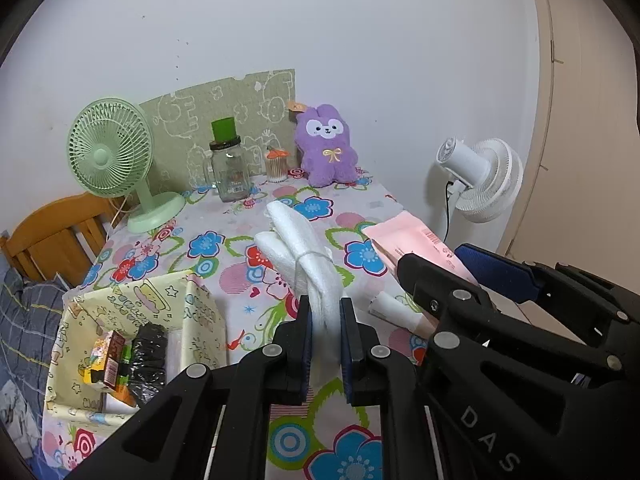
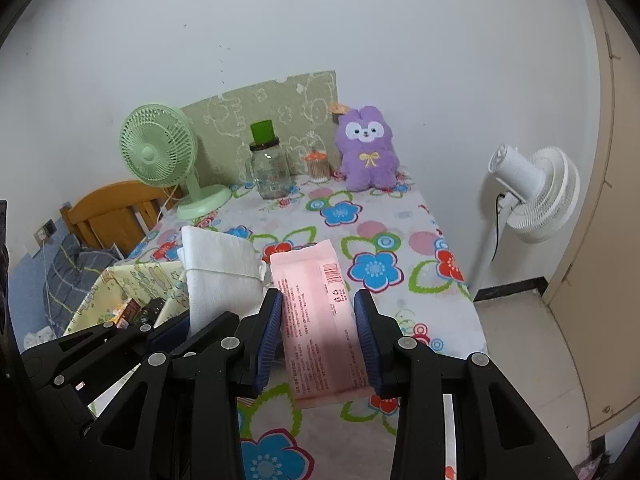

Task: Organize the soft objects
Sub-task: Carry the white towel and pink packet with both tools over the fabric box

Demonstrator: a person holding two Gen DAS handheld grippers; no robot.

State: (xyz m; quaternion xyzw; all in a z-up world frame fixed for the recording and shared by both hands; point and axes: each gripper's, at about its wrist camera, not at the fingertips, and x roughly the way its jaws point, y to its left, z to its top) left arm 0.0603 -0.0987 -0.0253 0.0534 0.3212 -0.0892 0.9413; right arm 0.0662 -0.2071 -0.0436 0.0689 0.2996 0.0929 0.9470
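The left gripper [image 1: 325, 312] is clamped nearly closed on a bundle of white foam sheets tied with a thin string [image 1: 308, 256], its blue-padded jaws pinching the bundle's near end so the rest juts forward above the table. The right gripper [image 2: 318, 308] stands partly open, its ribbed blue pads pressing both long edges of a flat pink plastic packet printed with text and a barcode [image 2: 320, 320], which it holds lifted off the table. Below lies a table covered by a white cloth with bright blue, red and green flowers [image 2: 376, 236], set against a plain white wall. At its far edge stand a pale green desk fan [image 1: 110, 152], a clear glass jar with a green cap [image 1: 228, 164], a small jar of cotton swabs [image 1: 277, 166] and a purple plush rabbit [image 1: 326, 146]. A white standing fan [image 2: 532, 192] is off to the right. Only the left wrist view shows the inside of the yellow patterned fabric box [image 1: 200, 320] at the table's left, holding small packets; in the right wrist view the foam bundle hides most of it.
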